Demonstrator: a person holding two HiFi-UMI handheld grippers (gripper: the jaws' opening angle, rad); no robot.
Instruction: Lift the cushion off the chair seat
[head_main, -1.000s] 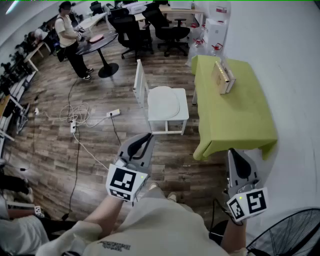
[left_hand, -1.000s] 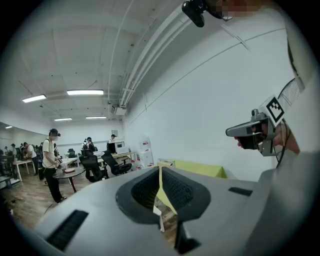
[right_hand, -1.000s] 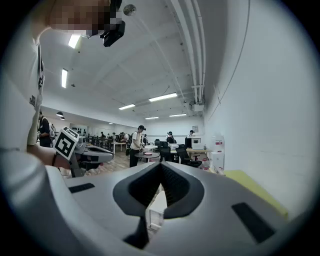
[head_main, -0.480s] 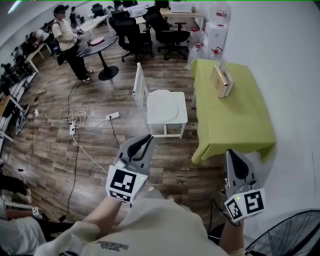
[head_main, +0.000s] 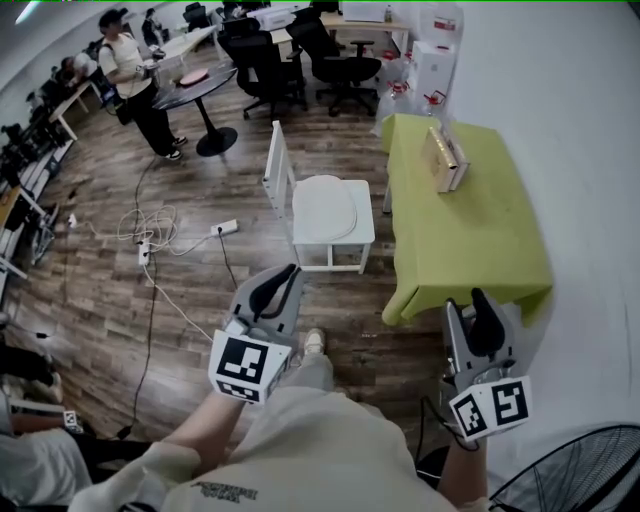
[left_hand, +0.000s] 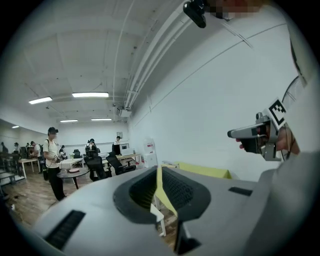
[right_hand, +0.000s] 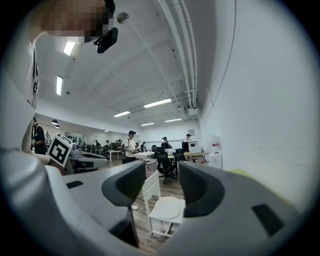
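Observation:
A white cushion (head_main: 324, 208) lies on the seat of a white wooden chair (head_main: 281, 172) that stands on the wood floor beside the green table; both show again in the right gripper view, the cushion (right_hand: 171, 207) on the chair (right_hand: 149, 188). My left gripper (head_main: 291, 273) is held well short of the chair, shut with nothing in it. My right gripper (head_main: 468, 303) hangs by the table's near corner, its jaws opening, and nothing lies between them (right_hand: 162, 186).
A table with a green cloth (head_main: 470, 230) stands right of the chair and carries a box (head_main: 445, 158). Cables and a power strip (head_main: 226, 228) trail over the floor at left. A person (head_main: 135, 78) stands by a round table (head_main: 195, 88). Office chairs (head_main: 340, 52) are behind. A fan (head_main: 580, 470) is at lower right.
The right gripper's jaws have parted from shut. The person's foot has stepped forward between the grippers. The left gripper stays as it was.

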